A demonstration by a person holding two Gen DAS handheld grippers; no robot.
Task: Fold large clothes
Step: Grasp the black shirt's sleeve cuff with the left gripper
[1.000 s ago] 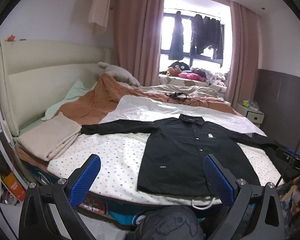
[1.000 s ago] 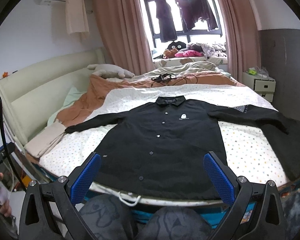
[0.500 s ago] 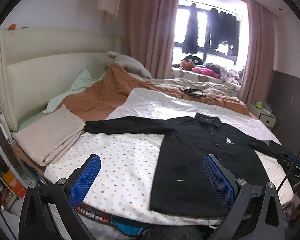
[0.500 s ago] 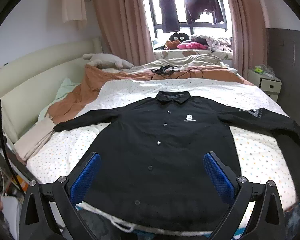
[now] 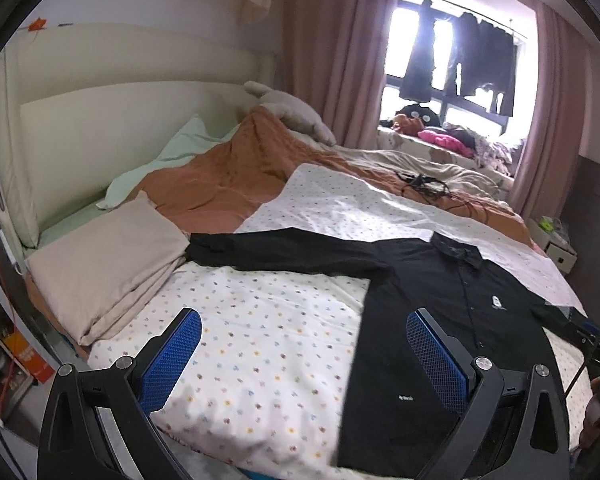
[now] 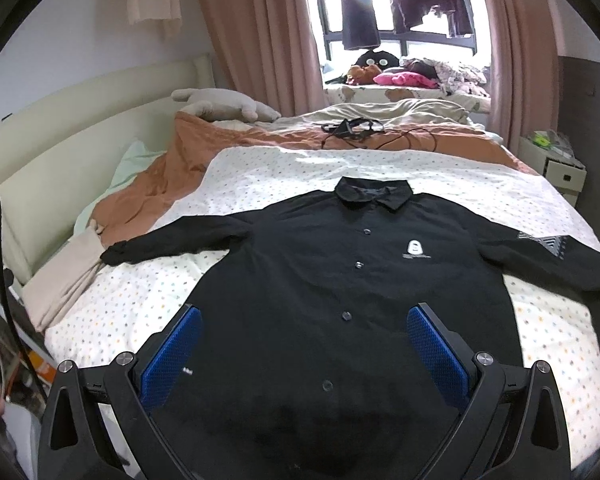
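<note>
A black button-up shirt [image 6: 340,280] lies flat, front up, sleeves spread, on the dotted white sheet [image 5: 260,340] of the bed, filling the centre of the right wrist frame. Left gripper [image 5: 304,356] and right gripper [image 6: 304,352] hover above it, jaws wide, holding nothing.

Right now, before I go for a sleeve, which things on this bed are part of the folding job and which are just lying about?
Part of the job:
- black shirt, spread flat, buttoned, sleeves out
- left gripper, open
- right gripper, open above the shirt's hem

Lying about:
- folded beige cloth
- orange blanket
- black cables
- plush toy
</note>
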